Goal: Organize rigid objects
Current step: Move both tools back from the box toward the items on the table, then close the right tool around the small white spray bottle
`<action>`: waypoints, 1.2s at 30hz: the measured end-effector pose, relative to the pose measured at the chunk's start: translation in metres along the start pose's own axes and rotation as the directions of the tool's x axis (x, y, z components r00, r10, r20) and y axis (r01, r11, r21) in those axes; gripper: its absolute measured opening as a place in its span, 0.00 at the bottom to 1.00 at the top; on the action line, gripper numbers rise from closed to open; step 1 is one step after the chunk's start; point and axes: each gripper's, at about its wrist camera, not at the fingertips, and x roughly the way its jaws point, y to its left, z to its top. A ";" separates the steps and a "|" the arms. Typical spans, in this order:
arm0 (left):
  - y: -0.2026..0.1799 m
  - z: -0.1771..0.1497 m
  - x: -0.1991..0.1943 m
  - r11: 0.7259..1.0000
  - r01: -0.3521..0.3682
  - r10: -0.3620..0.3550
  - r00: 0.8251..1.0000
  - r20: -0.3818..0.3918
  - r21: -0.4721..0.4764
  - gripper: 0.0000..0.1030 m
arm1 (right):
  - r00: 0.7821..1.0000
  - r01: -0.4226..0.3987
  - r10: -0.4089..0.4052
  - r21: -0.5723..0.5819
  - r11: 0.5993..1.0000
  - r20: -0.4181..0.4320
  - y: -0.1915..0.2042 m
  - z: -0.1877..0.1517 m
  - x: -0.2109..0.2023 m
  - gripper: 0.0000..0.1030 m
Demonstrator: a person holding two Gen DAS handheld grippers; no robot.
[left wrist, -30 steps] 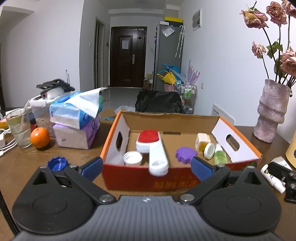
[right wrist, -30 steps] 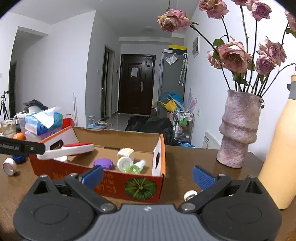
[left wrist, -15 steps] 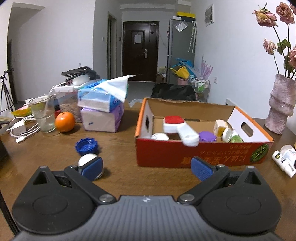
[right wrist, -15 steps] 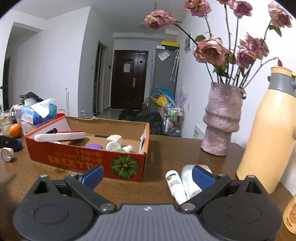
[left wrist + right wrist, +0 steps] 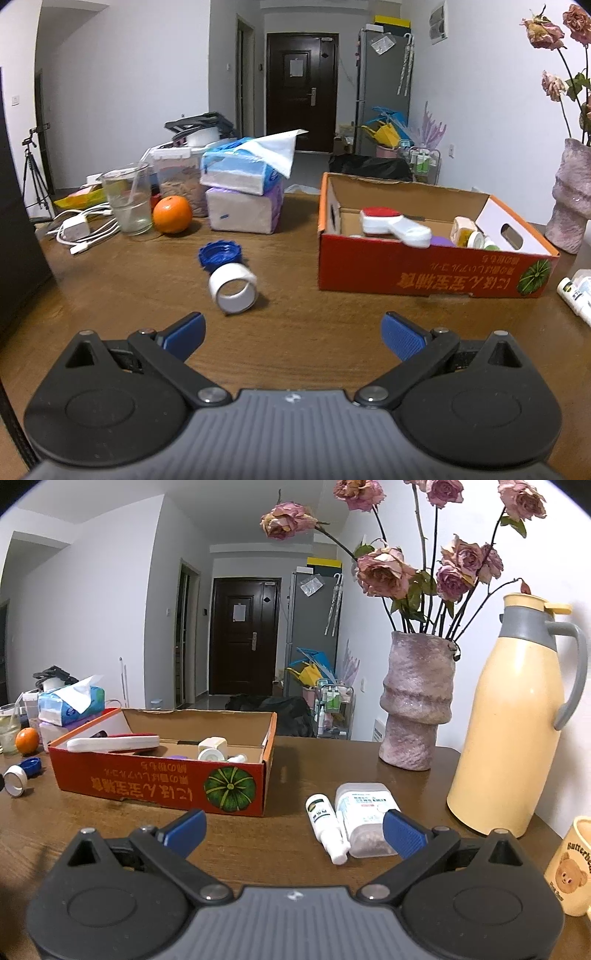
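Both grippers have pulled back from the orange cardboard box. Left gripper is wide open and empty, facing the white plastic ring-shaped cap lying beside the blue ridged lid. Right gripper is also wide open and empty, near the small white tube bottle.

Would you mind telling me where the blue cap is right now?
In the left wrist view the blue cap lies on the table, left of the box, touching the white ring in front of it.

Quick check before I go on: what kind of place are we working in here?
Most likely a lived-in flat, at a wooden dining table. A fridge and front door stand down the hall, and a vase of dried roses and a thermos share the table.
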 end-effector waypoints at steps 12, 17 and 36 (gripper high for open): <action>0.020 -0.009 0.002 0.997 -0.065 0.065 0.998 -0.022 -0.038 1.00 | 0.998 0.062 -0.060 0.060 0.996 -0.023 -0.024 -0.006 0.003 0.98; 0.025 -0.010 0.007 0.996 -0.077 0.076 0.997 -0.032 -0.047 1.00 | 0.996 0.085 -0.081 0.080 0.993 -0.044 -0.033 -0.009 0.012 0.93; 0.043 -0.003 0.027 0.991 -0.108 0.104 0.993 -0.053 -0.079 1.00 | 0.994 0.012 -0.009 0.020 1.000 -0.106 -0.024 -0.003 0.091 0.51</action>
